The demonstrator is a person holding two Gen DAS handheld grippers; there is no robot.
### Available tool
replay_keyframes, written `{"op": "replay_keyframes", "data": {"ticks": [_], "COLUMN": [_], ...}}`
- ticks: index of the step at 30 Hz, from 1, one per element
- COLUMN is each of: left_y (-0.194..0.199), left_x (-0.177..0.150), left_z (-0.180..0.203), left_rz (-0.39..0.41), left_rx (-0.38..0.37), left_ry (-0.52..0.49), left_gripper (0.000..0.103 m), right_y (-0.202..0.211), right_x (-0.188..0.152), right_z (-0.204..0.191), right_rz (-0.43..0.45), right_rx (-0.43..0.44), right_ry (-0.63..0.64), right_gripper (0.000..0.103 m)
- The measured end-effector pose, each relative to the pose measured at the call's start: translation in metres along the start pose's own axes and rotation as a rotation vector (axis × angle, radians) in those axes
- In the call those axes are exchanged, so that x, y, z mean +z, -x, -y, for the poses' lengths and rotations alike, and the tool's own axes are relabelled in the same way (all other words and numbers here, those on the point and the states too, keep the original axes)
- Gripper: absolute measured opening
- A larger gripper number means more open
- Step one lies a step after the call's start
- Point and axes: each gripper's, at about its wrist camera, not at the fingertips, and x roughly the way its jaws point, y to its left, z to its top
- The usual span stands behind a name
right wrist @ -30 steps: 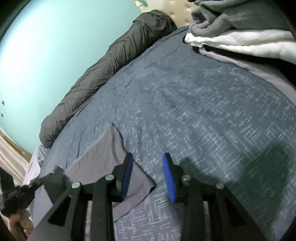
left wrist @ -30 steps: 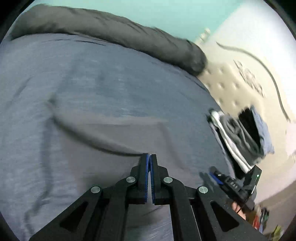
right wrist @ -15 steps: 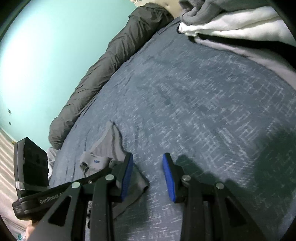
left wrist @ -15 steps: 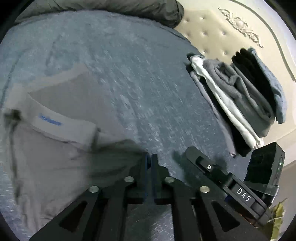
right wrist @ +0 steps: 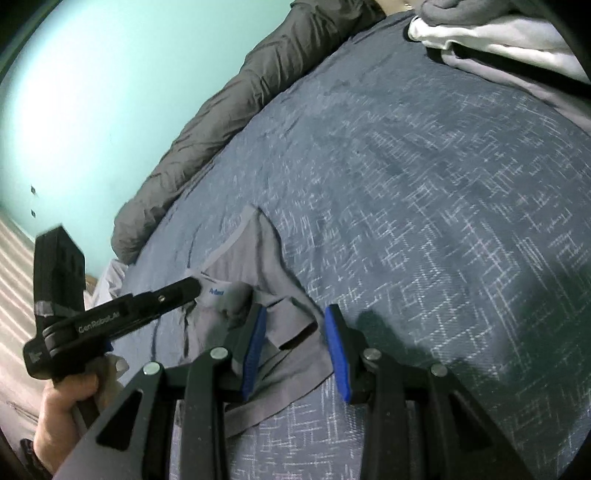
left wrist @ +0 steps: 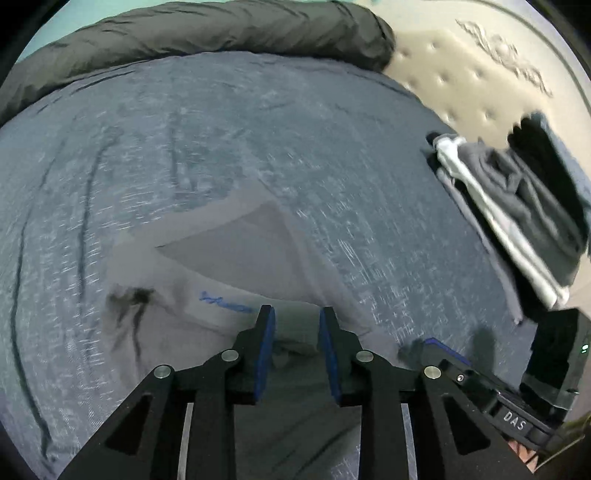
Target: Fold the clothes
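Note:
A grey pair of underwear (left wrist: 229, 251) with a pale waistband and blue lettering lies partly folded on the blue bedspread (left wrist: 258, 129). My left gripper (left wrist: 296, 314) hangs just over its near part. Its jaws are opening, and a fold of the grey cloth lies loose between and below the blue pads. In the right wrist view the same garment (right wrist: 258, 254) sits at lower left. My right gripper (right wrist: 295, 314) stands open above the garment's near edge, gripping nothing. The left gripper (right wrist: 192, 286) reaches in from the left onto the waistband, held by a person's hand (right wrist: 66, 406).
A stack of folded clothes (left wrist: 517, 214) in grey, white and black lies at the right by the beige tufted headboard (left wrist: 461, 74). A dark grey rolled duvet (left wrist: 184, 33) runs along the bed's far side against a teal wall (right wrist: 92, 92).
My left gripper came down over the garment, carrying a fold of it across, and its shut jaws have parted. The right gripper has barely shifted and stays open.

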Motion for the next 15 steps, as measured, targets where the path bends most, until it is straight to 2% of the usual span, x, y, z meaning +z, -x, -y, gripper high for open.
{"op": "replay_keyframes", "data": {"ticks": [8, 12, 15], "left_y": [-0.033, -0.04, -0.03], "left_x": [-0.001, -0.001, -0.001], "left_z": [0.008, 0.002, -0.004], "left_rz": [-0.047, -0.053, -0.018], "left_rx": [0.033, 0.008, 0.0], "left_ry": [-0.027, -0.019, -0.002], "left_gripper": [0.027, 0.005, 0.004], "right_y": [-0.002, -0.004, -0.002], "right_x": [0.001, 0.003, 0.007], "right_z": [0.006, 0.012, 0.017], "right_rz": [0.002, -0.009, 0.004], "right_rx": [-0.021, -0.009, -0.005], "right_ry": [-0.022, -0.057, -0.089], "right_gripper": [0.033, 0.033, 0.033]}}
